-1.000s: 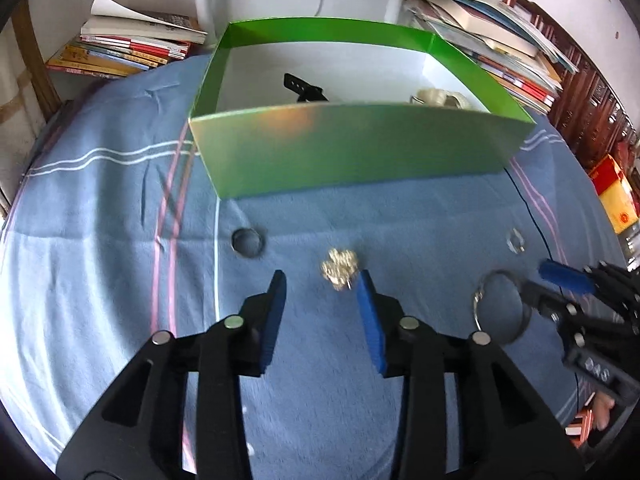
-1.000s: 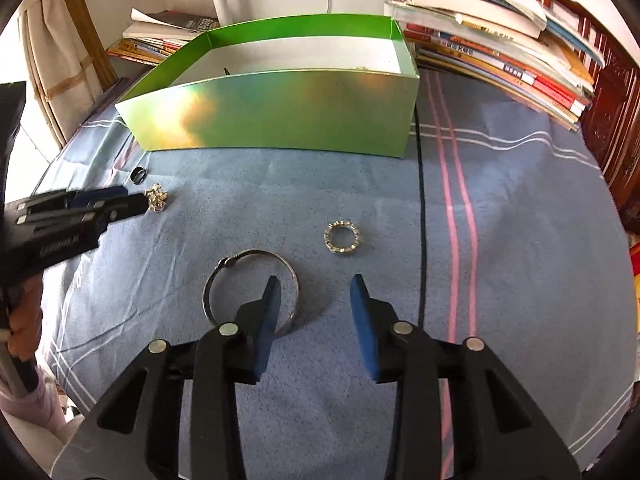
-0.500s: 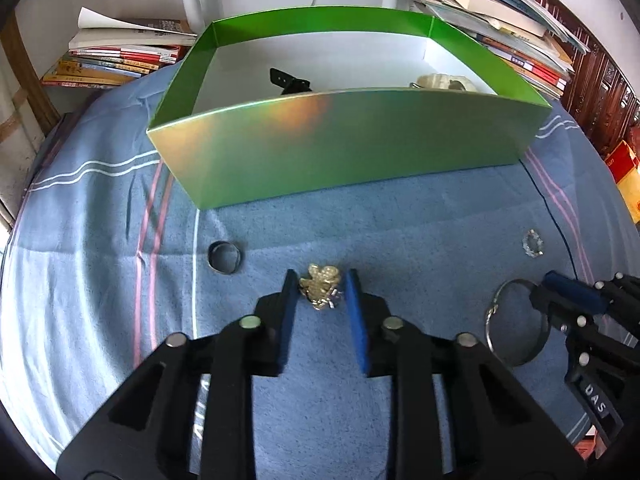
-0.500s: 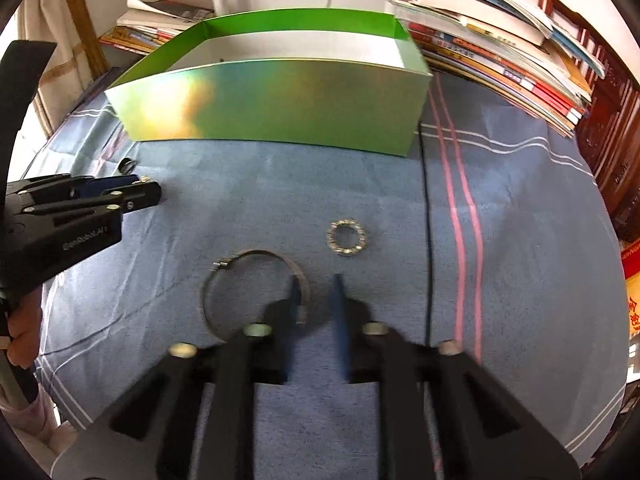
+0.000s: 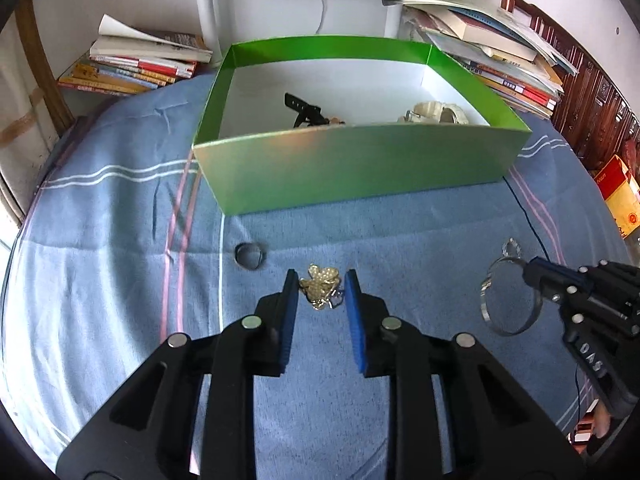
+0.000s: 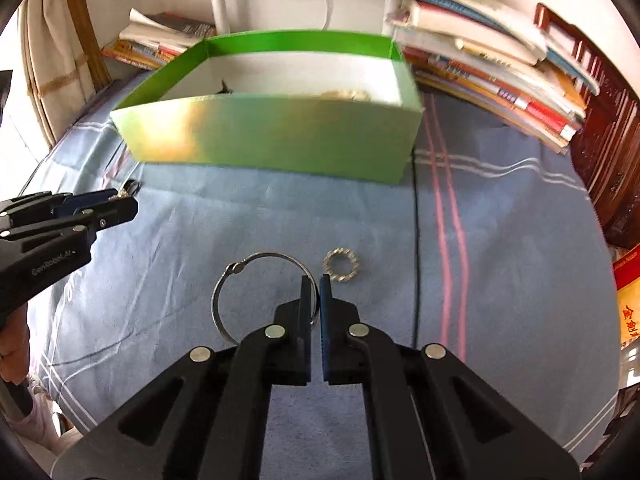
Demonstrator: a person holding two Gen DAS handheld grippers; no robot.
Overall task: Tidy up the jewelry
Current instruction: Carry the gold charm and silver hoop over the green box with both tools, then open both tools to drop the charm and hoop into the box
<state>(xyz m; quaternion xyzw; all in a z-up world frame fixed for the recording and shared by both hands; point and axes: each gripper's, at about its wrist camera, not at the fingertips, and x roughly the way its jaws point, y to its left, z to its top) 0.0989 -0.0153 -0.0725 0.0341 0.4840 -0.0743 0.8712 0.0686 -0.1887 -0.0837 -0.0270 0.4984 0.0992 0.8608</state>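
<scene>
- Left gripper (image 5: 318, 294): jaws narrow, closed in on the gold trinket cluster (image 5: 320, 286); pads appear to touch it on both sides, so I judge it gripped. Whether it is lifted off the blue cloth (image 5: 120, 240), cannot tell.
- Right gripper (image 6: 314, 292): jaws nearly together, pinching the right-hand arc of the silver bangle (image 6: 240, 300).
- Green box (image 5: 360, 168) stands toward the far edge of the bed, straight ahead of both grippers; the left one is nearer its front wall.
- On the cloth: dark ring (image 5: 250, 255) just left of the left gripper; beaded ring (image 6: 342, 271) just beside the right fingertips.
- Judgement: next move is up and forward over the front wall.
</scene>
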